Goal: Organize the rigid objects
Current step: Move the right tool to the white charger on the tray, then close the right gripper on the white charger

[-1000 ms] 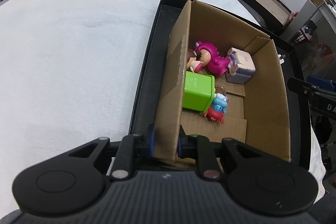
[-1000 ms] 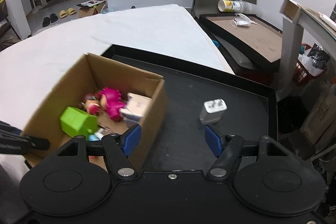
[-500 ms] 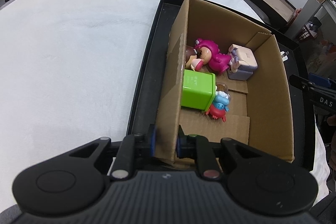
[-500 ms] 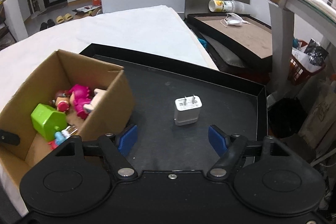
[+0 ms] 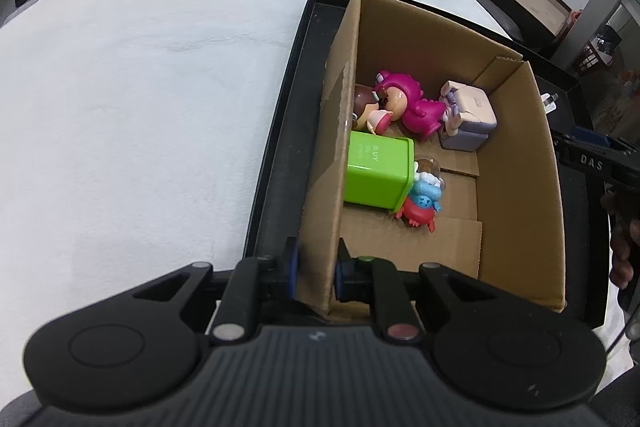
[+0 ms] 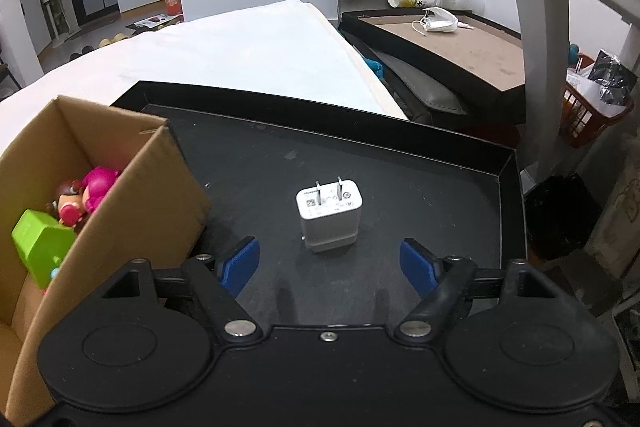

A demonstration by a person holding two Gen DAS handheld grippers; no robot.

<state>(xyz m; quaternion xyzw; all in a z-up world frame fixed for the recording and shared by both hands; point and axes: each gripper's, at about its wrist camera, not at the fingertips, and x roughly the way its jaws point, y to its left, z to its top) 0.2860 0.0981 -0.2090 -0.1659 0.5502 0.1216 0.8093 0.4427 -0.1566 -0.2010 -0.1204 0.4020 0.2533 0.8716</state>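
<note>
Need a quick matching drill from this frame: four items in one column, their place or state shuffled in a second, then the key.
1. white charger
2. green box
3. left gripper
4. right gripper

A. clamped on a wall of the cardboard box
B. open, fingers spread
C. standing on the black tray, prongs up
D. lying inside the cardboard box

Pairs: 1-C, 2-D, 3-A, 4-B

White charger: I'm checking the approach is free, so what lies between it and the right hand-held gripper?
Only bare black tray; the right wrist view shows the white charger just ahead of the open right hand-held gripper.
</note>
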